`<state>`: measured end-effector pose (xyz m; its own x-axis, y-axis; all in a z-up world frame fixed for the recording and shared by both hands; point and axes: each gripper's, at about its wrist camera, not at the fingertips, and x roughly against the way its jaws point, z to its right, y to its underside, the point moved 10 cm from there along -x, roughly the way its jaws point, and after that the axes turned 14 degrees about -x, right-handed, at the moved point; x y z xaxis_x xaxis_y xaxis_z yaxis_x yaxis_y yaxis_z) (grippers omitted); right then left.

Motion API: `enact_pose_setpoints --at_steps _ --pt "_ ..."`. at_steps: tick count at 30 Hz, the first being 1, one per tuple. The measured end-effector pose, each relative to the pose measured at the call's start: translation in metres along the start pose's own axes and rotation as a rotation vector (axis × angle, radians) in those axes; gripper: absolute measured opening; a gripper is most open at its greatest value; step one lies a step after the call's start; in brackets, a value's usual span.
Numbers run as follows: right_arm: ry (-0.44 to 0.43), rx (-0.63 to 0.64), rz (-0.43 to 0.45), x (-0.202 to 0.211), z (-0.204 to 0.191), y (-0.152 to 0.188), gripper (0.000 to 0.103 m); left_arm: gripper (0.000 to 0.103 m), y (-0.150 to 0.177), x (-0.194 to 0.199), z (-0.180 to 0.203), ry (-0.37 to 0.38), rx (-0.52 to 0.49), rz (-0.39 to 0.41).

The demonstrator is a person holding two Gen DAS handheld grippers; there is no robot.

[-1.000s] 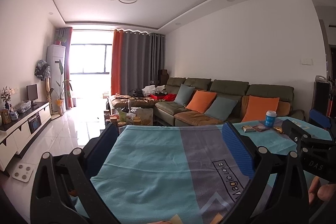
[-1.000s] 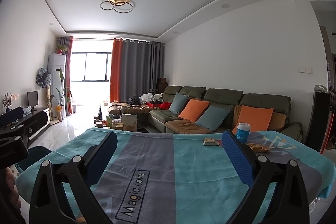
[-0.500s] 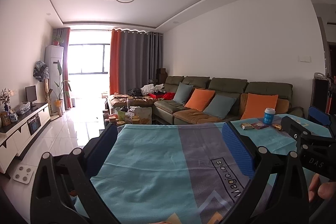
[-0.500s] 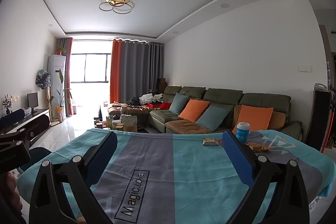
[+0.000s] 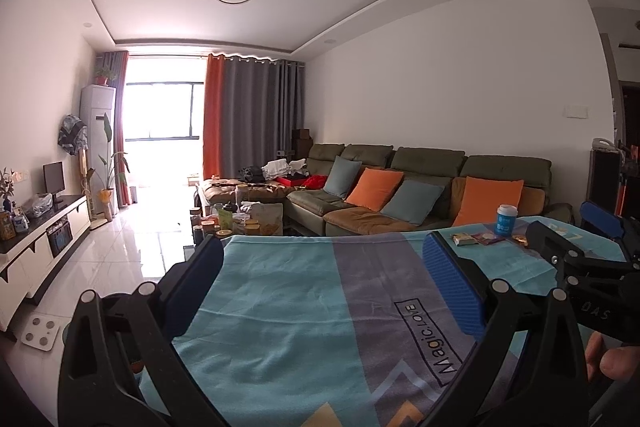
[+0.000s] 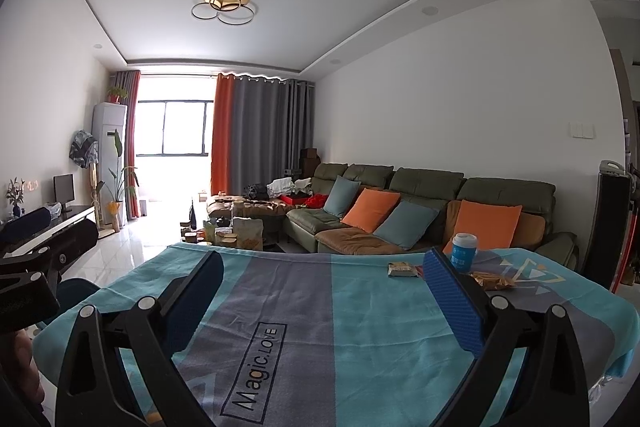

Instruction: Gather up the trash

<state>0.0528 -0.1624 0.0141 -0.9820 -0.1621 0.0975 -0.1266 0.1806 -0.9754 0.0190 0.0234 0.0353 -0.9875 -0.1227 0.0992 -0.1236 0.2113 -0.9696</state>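
Note:
A table under a turquoise and grey cloth (image 5: 304, 307) (image 6: 360, 315) fills the foreground. At its far right stand a blue paper cup (image 5: 506, 220) (image 6: 464, 252) and flat snack wrappers (image 5: 464, 238) (image 6: 401, 269), with a crumpled golden wrapper (image 6: 493, 280) beside the cup. My left gripper (image 5: 320, 279) is open and empty above the cloth's left part. My right gripper (image 6: 324, 291) is open and empty above the cloth's middle, its right finger just in front of the cup and wrappers. Each gripper shows at the edge of the other's view.
A green sofa (image 5: 424, 183) with orange and blue cushions runs behind the table. A cluttered coffee table (image 5: 240, 215) stands further back. A TV cabinet (image 5: 36, 239) lines the left wall. A dark chair (image 6: 76, 291) sits at the table's left edge.
Both views have drifted slightly. In the left wrist view the room has shifted up and left a little. Both grippers stay open and empty.

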Motion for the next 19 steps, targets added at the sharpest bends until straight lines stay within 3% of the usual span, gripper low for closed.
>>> enact_pose_setpoints --at_steps 13,19 --pt "0.013 -0.015 0.012 0.002 0.005 -0.004 0.096 0.098 -0.001 0.003 0.001 0.003 -0.003 0.002" --pt "0.054 -0.063 -0.008 -0.017 0.041 -0.016 0.096 0.098 0.004 -0.023 -0.009 0.017 0.002 -0.060"
